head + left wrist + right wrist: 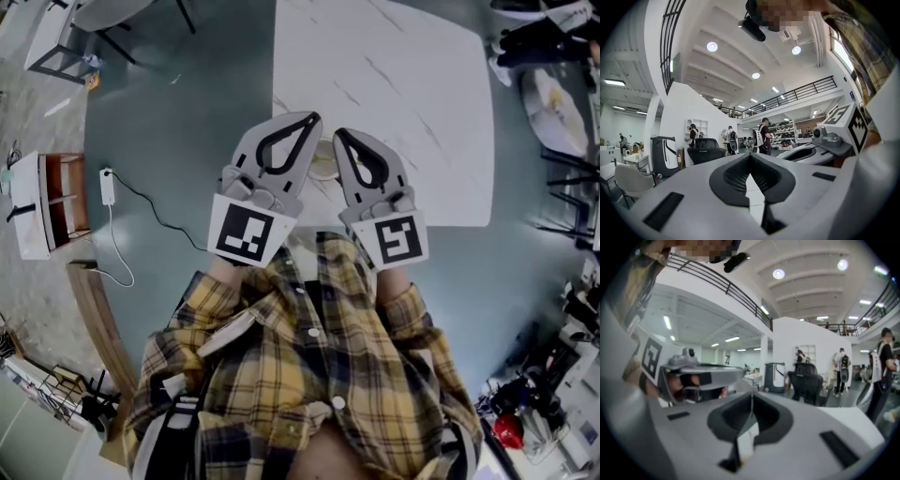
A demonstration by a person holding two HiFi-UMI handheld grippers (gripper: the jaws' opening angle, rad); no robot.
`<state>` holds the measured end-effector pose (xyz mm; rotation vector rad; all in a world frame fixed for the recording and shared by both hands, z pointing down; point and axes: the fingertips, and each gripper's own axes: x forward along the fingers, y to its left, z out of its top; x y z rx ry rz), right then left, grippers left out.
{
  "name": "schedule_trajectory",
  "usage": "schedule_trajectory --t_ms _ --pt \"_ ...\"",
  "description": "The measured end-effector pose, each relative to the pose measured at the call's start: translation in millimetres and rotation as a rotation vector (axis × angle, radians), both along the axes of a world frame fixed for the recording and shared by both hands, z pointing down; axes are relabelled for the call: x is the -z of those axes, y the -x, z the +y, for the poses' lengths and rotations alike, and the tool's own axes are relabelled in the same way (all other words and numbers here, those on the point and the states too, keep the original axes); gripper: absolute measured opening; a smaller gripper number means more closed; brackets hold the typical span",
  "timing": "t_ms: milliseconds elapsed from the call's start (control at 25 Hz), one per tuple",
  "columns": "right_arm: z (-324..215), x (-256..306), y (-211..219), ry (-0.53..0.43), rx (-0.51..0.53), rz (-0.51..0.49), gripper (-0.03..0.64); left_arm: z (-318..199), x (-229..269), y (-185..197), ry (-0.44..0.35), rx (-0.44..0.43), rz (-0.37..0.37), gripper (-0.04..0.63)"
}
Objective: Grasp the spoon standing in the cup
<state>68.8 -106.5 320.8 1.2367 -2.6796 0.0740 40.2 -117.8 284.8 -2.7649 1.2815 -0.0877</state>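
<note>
A pale round cup sits near the front edge of the white marble table. It shows only in part between my two grippers, and I cannot make out a spoon in it. My left gripper is held just left of the cup and looks shut and empty. Just right of the cup is my right gripper, also shut and empty. In the left gripper view the jaws meet with nothing between them. The right gripper view shows its jaws meeting the same way. Neither of these two views shows the cup.
On the floor at the left stand a white shelf unit and a power strip with its cable. Clutter and furniture line the right edge. Across the hall are people and a dark chair.
</note>
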Motion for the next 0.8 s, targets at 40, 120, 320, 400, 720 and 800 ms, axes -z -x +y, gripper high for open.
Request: schedule_trajectory --t_ms 40,120,320,400,720,800 --pt "-5 -1 1 0.002 -0.014 0.004 0.034 -5 -1 0 0.0 -0.018 0.002 0.015" --pt "-14 -4 1 0.006 -0.04 0.012 0.034 -14 -4 -1 0.003 -0.052 0.004 0.015" --pt "-29 -5 3 0.006 -0.111 0.02 0.034 -30 -6 -2 0.008 -0.14 0.01 0.015" --pt "-32 -3 1 0.004 -0.147 0.025 0.034 -32 -7 -4 0.012 -0.181 0.011 0.015" --pt "-35 -5 -22 0.008 -0.269 0.018 0.034 -34 -17 -13 0.023 -0.271 0.017 0.015" --pt "-33 -5 -29 0.006 -0.286 0.018 0.034 -35 -19 -16 0.032 -0.277 0.021 0.015"
